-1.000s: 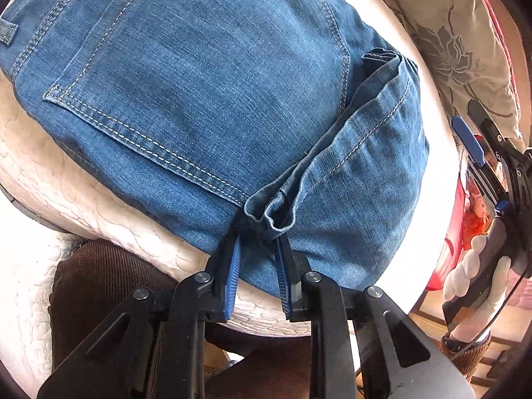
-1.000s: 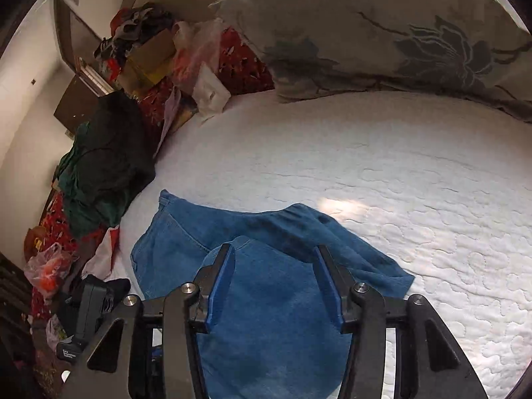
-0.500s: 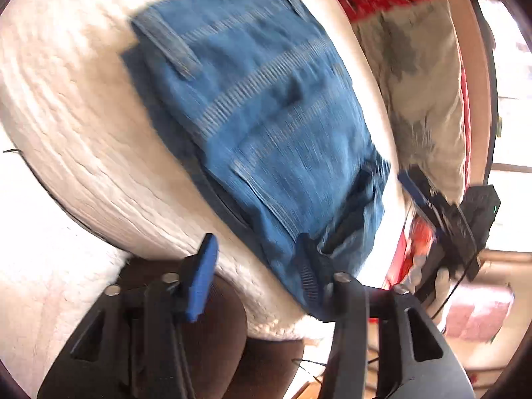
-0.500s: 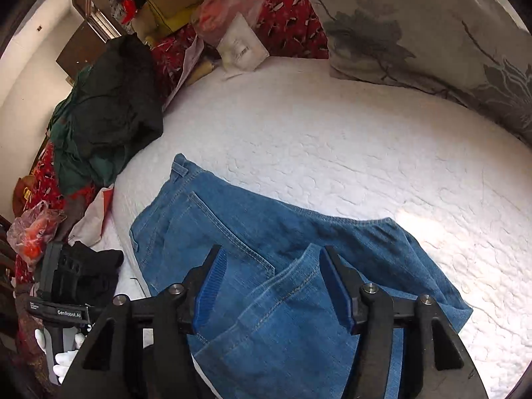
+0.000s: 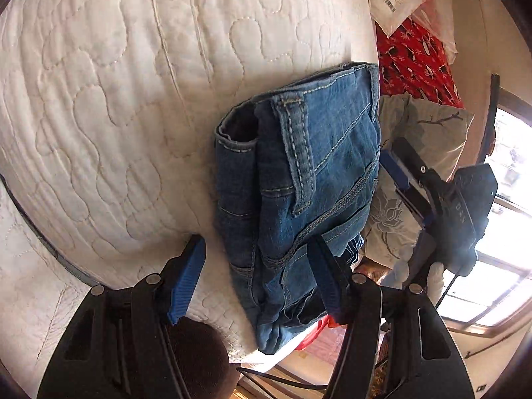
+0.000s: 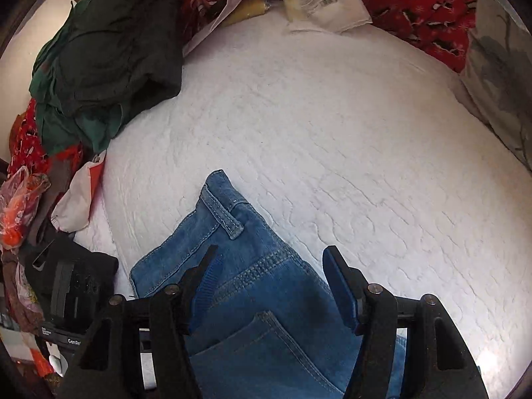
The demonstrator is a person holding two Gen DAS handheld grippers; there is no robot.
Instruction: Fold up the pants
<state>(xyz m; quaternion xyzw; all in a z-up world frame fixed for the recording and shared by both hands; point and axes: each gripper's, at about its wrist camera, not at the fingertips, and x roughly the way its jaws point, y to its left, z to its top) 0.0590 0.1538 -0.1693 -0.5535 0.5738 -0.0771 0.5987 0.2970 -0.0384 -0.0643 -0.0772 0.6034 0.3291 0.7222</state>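
Left wrist view: the left gripper (image 5: 256, 276) is released and its jaws are opening; its blue ribbed pads straddle the near edge of the folded pants (image 5: 299, 199) without pressing on them. The pants are blue denim with pale contrast stitching, a belt loop and a raised seam, stacked in several layers. They lie on a white quilted mattress (image 5: 116, 99) with a meandering stitch pattern, close to its rounded edge. The right gripper (image 5: 409, 179) appears beyond the far side of the pants, before a floral pillow (image 5: 419, 123).

Right wrist view: the right gripper (image 6: 269, 286) is likewise released, its pads clear of the denim beneath them. Open mattress extends ahead and to the right. A dark green garment pile (image 6: 106, 53) and a white packet (image 6: 322, 0) with an unreadable barcode label border the far edge. The left gripper body reads "GenRo", partly cut off.
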